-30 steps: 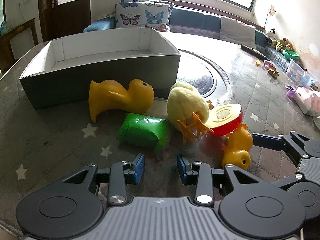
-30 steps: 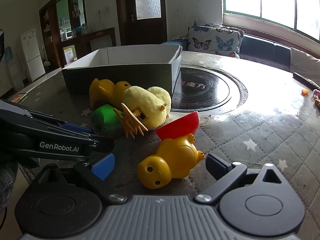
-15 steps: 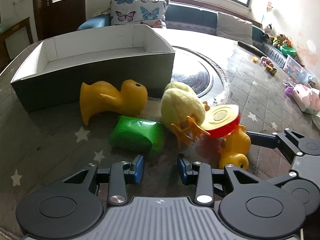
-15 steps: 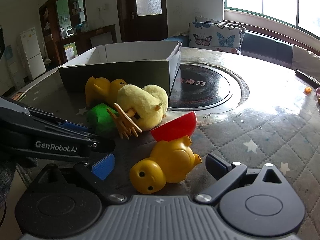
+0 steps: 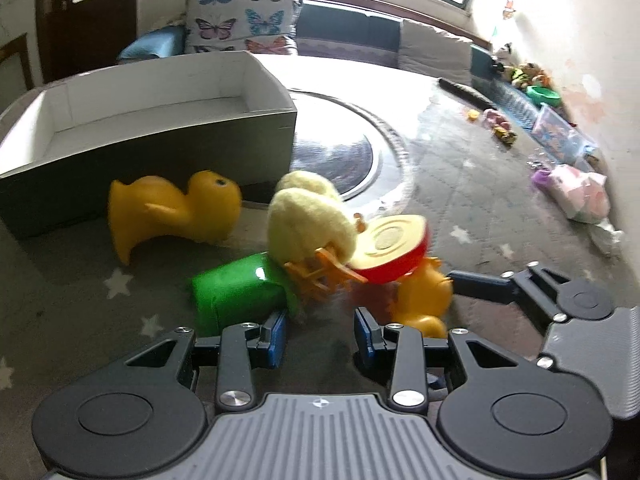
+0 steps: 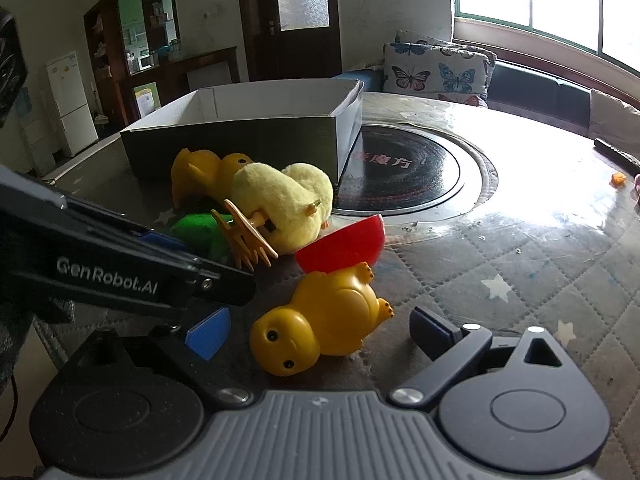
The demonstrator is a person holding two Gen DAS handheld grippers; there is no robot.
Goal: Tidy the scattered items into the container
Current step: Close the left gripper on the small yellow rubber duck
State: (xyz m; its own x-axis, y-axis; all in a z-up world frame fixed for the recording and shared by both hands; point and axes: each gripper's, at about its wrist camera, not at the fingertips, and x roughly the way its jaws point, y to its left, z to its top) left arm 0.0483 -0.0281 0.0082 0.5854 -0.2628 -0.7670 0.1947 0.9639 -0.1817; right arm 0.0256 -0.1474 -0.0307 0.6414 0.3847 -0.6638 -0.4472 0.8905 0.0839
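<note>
The left wrist view is blurred around the plush chick (image 5: 308,216) and the red half-ball (image 5: 390,250), so their edges smear. The small yellow duck (image 5: 424,296) is half hidden behind the red half-ball there. In the right wrist view the left gripper's arm (image 6: 132,268) covers most of the green block (image 6: 196,232). The box (image 5: 152,148) floor is only partly visible.

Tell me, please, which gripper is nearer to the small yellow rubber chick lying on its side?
Right. The right gripper is open with the small yellow chick between its fingers, not yet clamped. The left gripper is open beside it, aimed more toward the green block.
</note>
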